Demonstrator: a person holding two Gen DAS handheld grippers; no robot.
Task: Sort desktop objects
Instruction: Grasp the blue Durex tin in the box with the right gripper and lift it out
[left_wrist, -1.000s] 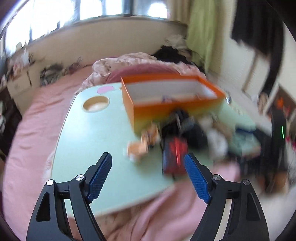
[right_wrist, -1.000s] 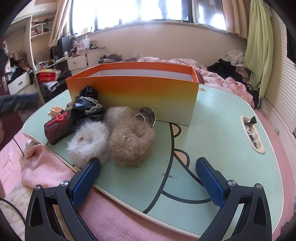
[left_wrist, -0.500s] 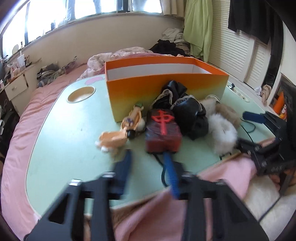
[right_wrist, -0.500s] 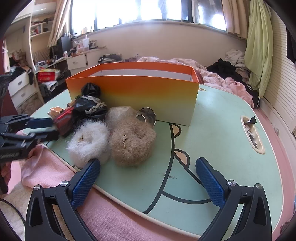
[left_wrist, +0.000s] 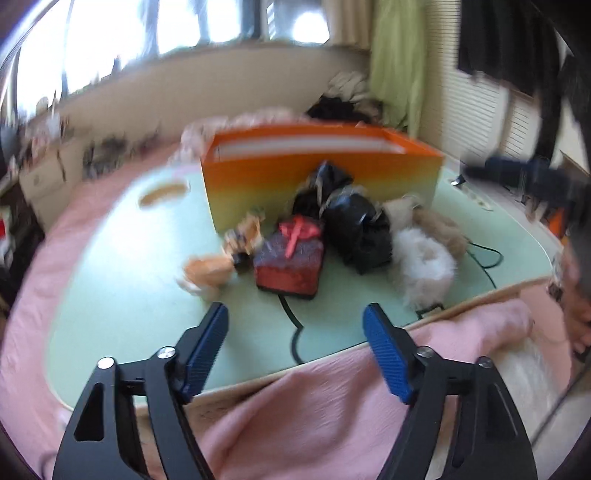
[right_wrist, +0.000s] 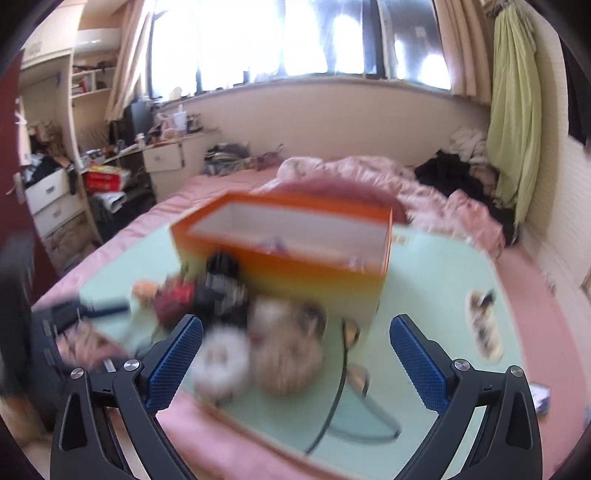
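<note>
An orange box (left_wrist: 321, 177) (right_wrist: 295, 254) stands on the pale green table (left_wrist: 129, 295). In front of it lie a small orange toy (left_wrist: 207, 273), a dark red pouch (left_wrist: 291, 258), a black bundle (left_wrist: 354, 225), a white fluffy piece (left_wrist: 424, 266) (right_wrist: 221, 362) and a tan fluffy piece (right_wrist: 291, 354). My left gripper (left_wrist: 295, 321) hovers just short of the red pouch; its jaws are opening, with nothing between them. My right gripper (right_wrist: 295, 343) is open above the fluffy pieces, holding nothing. Both views are blurred.
A black cable (left_wrist: 291, 325) runs off the table's near edge onto a pink blanket (left_wrist: 332, 406). The table sits on a pink bed (right_wrist: 535, 295) with crumpled bedding behind the box. A cluttered desk and drawers (right_wrist: 55, 192) stand at the left.
The left gripper's jaws closed to a narrow gap and have spread wide again, a little nearer the red pouch. The right gripper has risen; it now looks down into the box.
</note>
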